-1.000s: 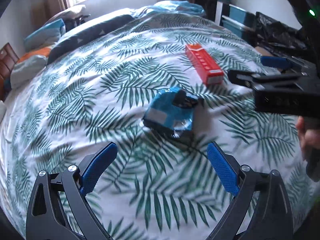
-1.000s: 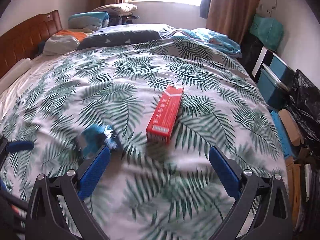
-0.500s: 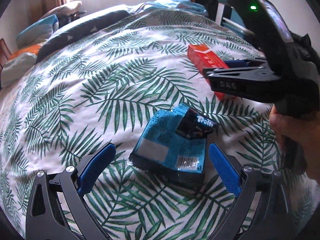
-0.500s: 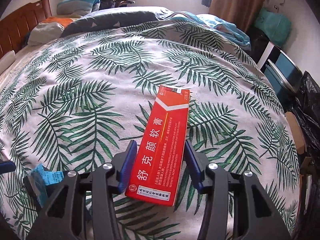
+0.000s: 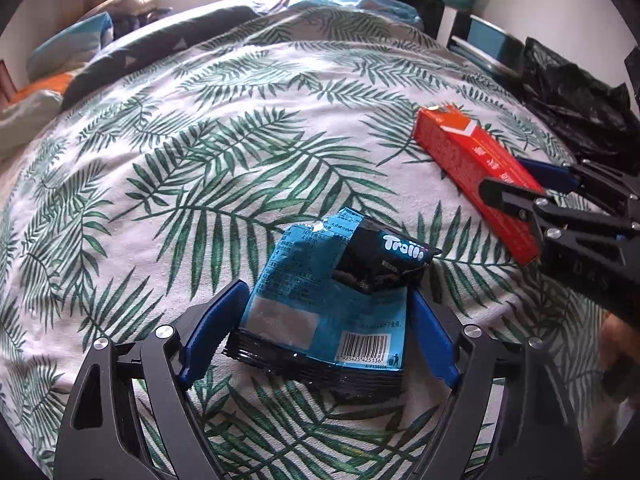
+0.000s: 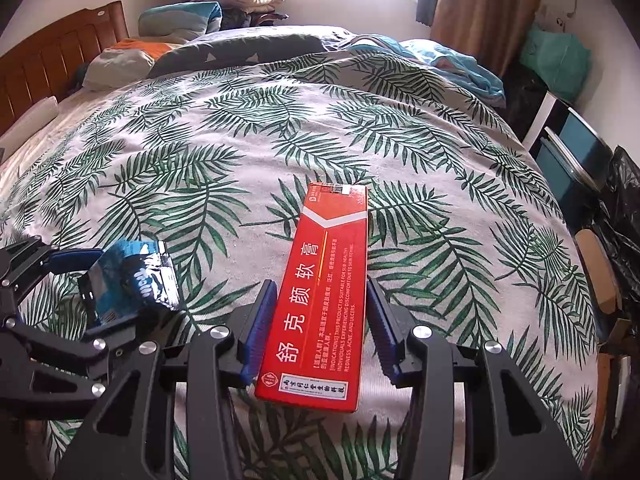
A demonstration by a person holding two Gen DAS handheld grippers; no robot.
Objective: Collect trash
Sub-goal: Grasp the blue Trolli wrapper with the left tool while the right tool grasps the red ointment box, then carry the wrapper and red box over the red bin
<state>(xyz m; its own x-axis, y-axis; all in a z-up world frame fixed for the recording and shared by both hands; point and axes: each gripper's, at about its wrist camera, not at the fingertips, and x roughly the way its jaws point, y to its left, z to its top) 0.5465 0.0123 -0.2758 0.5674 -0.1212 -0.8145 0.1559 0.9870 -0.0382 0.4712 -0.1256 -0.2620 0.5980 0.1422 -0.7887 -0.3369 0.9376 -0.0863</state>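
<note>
A bed (image 6: 248, 152) with a palm-leaf cover carries both pieces of trash, and neither has left the cover yet, so the collecting looks barely begun. The red ointment box (image 6: 324, 300) lies lengthwise near the bed's right side. The right gripper (image 6: 322, 328) straddles its near end, jaws having just been closing, blue pads hard against both long edges: it appears to pinch the box. The blue Trolli candy wrapper (image 5: 332, 308), crumpled and folded over itself, lies to the box's left. The left gripper (image 5: 320, 336) brackets it, jaws having just been closing; the pads stand just beside the wrapper's edges, and I cannot tell that they press it yet.

Lifting and dropping both remain. A black plastic bag (image 5: 576, 96) sits off the bed's right edge, likely the destination. Pillows (image 6: 176, 24) and bedding are piled at the headboard (image 6: 56, 56), well apart. Nothing blocks either lift, though the two grippers work near each other.
</note>
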